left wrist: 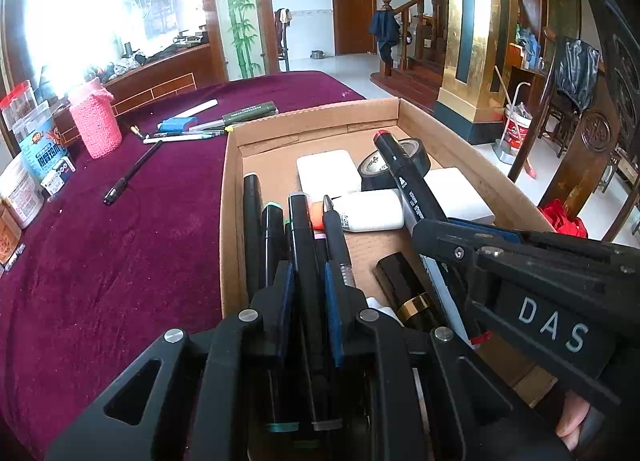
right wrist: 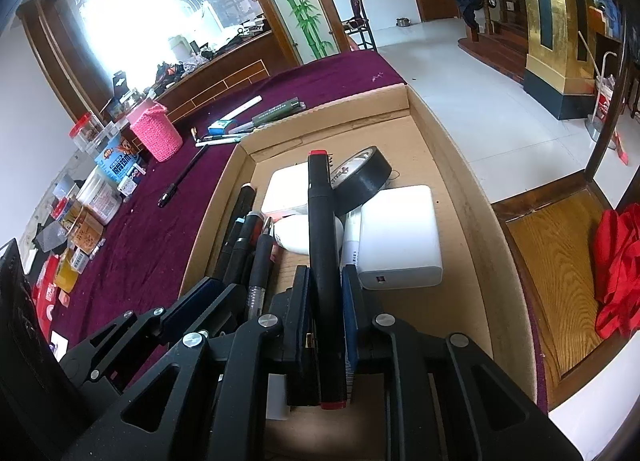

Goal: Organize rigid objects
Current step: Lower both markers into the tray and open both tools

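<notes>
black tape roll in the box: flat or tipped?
Tipped. The black tape roll leans at an angle, its lower edge resting on the white power bank inside the cardboard box, not flat on the floor.

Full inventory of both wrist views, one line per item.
cardboard tray: 1, brown, on the cloth
red-capped marker: 1, black, over the tray, in the right gripper
markers and pens: several, black, left side of tray
tape roll: 1, black, far end of tray
white blocks: 2, tray middle
white bottle: 1, tray middle
loose pens: several, mixed, on cloth beyond tray
black pen: 1, alone on cloth
knitted holder: 1, pink, left
tablecloth: 1, maroon
left gripper: 1, black, clamping a marker
right gripper: 1, black
</notes>
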A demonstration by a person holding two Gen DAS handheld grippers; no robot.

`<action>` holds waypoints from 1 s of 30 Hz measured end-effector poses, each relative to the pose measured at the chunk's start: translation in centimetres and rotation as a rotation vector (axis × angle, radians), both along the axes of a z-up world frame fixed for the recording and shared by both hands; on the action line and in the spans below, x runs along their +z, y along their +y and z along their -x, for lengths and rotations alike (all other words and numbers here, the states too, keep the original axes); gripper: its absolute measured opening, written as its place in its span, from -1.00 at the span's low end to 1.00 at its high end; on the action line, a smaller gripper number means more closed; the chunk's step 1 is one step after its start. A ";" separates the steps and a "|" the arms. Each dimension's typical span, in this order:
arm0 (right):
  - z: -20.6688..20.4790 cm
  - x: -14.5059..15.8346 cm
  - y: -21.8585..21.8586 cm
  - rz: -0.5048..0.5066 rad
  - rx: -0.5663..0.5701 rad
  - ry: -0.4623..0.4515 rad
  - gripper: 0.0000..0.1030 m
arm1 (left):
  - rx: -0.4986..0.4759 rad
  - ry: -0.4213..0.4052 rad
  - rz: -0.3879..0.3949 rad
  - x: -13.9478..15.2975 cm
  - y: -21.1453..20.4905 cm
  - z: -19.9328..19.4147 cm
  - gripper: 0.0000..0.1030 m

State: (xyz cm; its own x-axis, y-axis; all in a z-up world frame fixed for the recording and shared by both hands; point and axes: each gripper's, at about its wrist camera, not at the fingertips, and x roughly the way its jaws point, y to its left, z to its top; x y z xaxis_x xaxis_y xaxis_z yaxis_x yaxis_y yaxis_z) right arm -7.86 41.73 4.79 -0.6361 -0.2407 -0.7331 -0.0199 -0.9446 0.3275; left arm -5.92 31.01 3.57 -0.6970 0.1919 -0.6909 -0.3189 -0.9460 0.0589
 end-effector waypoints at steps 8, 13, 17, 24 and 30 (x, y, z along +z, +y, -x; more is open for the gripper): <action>-0.1 0.3 0.0 0.000 -0.006 0.009 -0.59 | 0.014 0.036 0.004 0.5 -0.2 -0.4 -0.15; -0.4 0.7 0.4 0.010 -0.023 0.032 -0.55 | 0.011 0.067 -0.021 1.1 -0.5 -0.7 0.19; -0.4 1.0 0.4 0.006 -0.033 0.044 -0.54 | 0.002 0.088 -0.005 1.2 -0.3 -1.0 0.20; -0.7 1.8 0.6 -0.017 -0.067 0.083 -0.24 | 0.011 0.117 -0.012 1.6 -0.5 -1.2 0.20; -1.0 2.4 0.9 -0.014 -0.077 0.121 -0.17 | 0.030 0.141 -0.002 2.2 -0.7 -1.7 0.35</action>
